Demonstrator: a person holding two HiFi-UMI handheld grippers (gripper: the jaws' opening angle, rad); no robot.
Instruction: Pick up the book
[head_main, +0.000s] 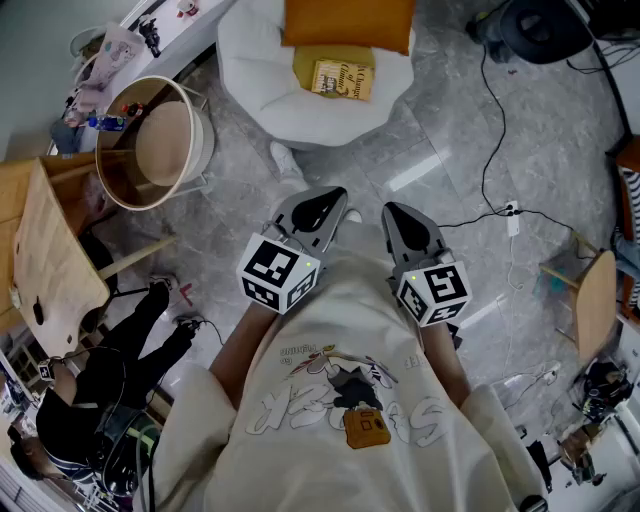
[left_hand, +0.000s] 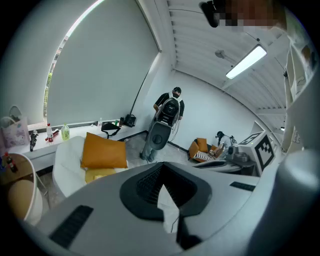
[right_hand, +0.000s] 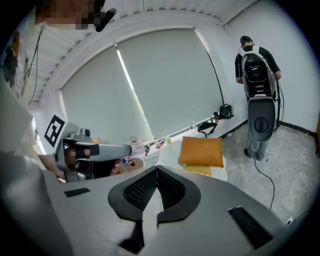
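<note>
**Mia:** What is the room like?

**Ben:** The floor (head_main: 440, 120) is grey stone with shiny spots. A black cable (head_main: 488, 150) runs over it at 2 o'clock from the tongs. A round wooden tub (head_main: 150, 140) stands at 10 o'clock.

**Mia:** Where is the book?

**Ben:** The book (head_main: 342, 78) is yellow. It lies flat on a big white seat (head_main: 260, 90), at 12 o'clock from the tongs and well away from them. It rests on a yellow pad (head_main: 303, 62). An orange cushion (head_main: 348, 22) sits just behind it, at the back of the seat.

**Mia:** Are the tongs holding it?

**Ben:** No. The left tongs (head_main: 322, 200) are clenched tight with nothing in them. The right tongs (head_main: 400, 215) are clenched too, and they are empty as well. They sit side by side, close in front of a cream shirt (head_main: 340, 400). Both point out over the floor and tip down a little.

**Mia:** Can the little cameras see the seat?

**Ben:** Yes. From the left tongs the seat and the orange cushion are at 10 o'clock. From the right tongs they are at 1 o'clock.

**Mia:** Is someone else there?

**Ben:** A person in black (left_hand: 169, 112) stands by the far white wall.
</note>
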